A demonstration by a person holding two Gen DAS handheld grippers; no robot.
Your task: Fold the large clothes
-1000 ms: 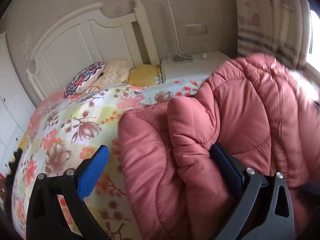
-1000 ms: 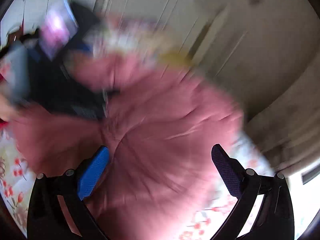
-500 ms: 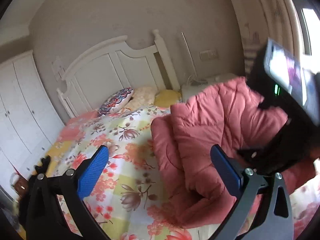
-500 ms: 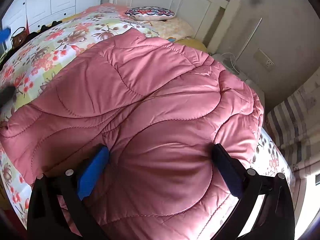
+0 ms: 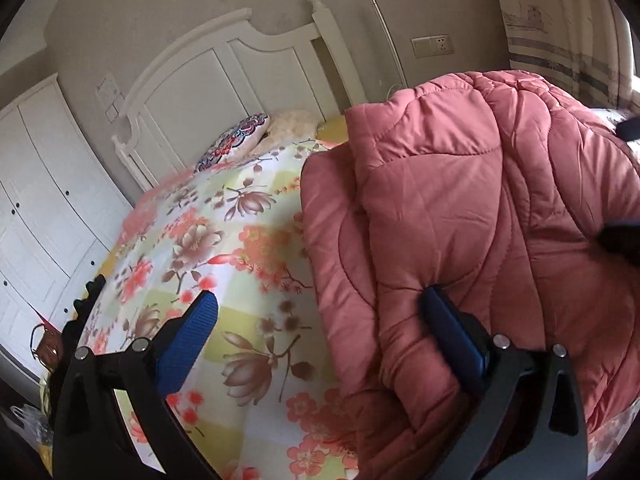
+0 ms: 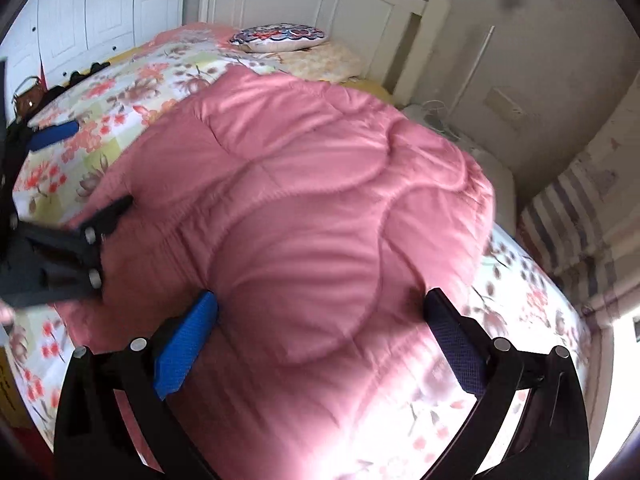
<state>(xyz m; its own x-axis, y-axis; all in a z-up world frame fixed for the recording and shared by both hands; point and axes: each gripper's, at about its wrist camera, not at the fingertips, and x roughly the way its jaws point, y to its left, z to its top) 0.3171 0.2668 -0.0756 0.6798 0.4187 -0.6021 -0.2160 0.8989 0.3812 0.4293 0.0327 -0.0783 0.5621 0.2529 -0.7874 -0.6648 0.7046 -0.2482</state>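
A thick pink quilted garment (image 5: 460, 208) lies folded in layers on the floral bed cover (image 5: 208, 248); it fills the right wrist view (image 6: 304, 216). My left gripper (image 5: 316, 316) is open at the garment's left edge, its right finger pressed against the folded layer, its left finger over the bed cover. It also shows in the right wrist view (image 6: 60, 248). My right gripper (image 6: 320, 320) is open just above the garment's near side, holding nothing.
A white headboard (image 5: 224, 68) and pillows (image 5: 236, 140) stand at the far end. White wardrobes (image 5: 36, 184) are on the left. A nightstand (image 6: 460, 136) and striped curtain (image 6: 568, 216) are on the right. A bag (image 6: 26, 96) lies at the bed's left edge.
The left gripper has come back down to the garment's left edge after lifting away. The right gripper has shifted slightly toward the garment's right side. The garment lies still.
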